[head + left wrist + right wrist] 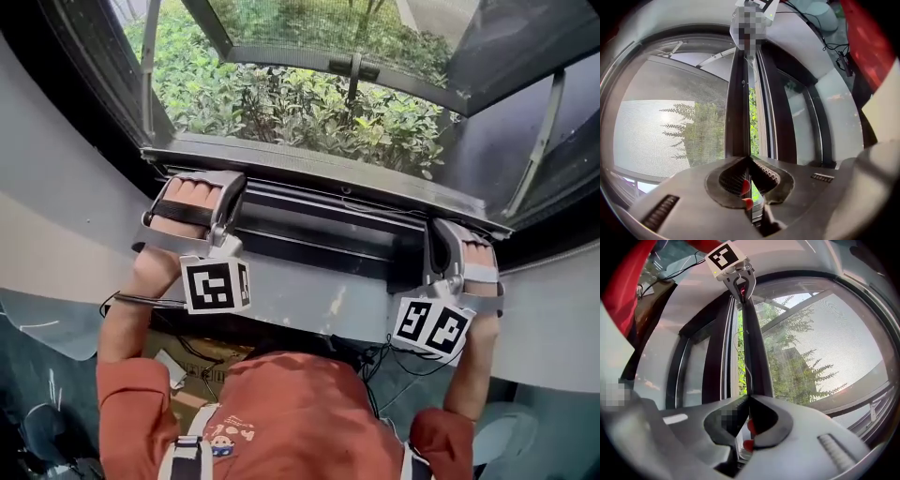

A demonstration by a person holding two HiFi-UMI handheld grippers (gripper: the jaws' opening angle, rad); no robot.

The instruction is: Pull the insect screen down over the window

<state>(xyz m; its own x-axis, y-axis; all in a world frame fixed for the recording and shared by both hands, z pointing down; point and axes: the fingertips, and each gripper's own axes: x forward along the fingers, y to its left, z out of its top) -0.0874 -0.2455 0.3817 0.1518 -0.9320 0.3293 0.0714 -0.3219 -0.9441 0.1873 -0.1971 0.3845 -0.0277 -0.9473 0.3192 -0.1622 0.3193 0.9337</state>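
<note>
The insect screen's dark bottom bar (737,103) runs straight away from my left gripper (746,157), whose jaws are shut on it. My right gripper (749,397) is shut on the same bar (754,348) at its other end. Grey mesh (665,136) stretches above the bar, also seen in the right gripper view (820,348). A narrow strip of greenery (752,112) shows between the bar and the window frame. In the head view the bar (328,167) lies low across the window, with the left gripper (202,180) and right gripper (448,225) at its two ends.
Below the bar sits the dark lower window frame (319,234) and a pale sill wall (319,295). An outer sash with a handle (356,67) stands open over bushes (300,112). Cables (394,361) hang near the person's red shirt (300,412).
</note>
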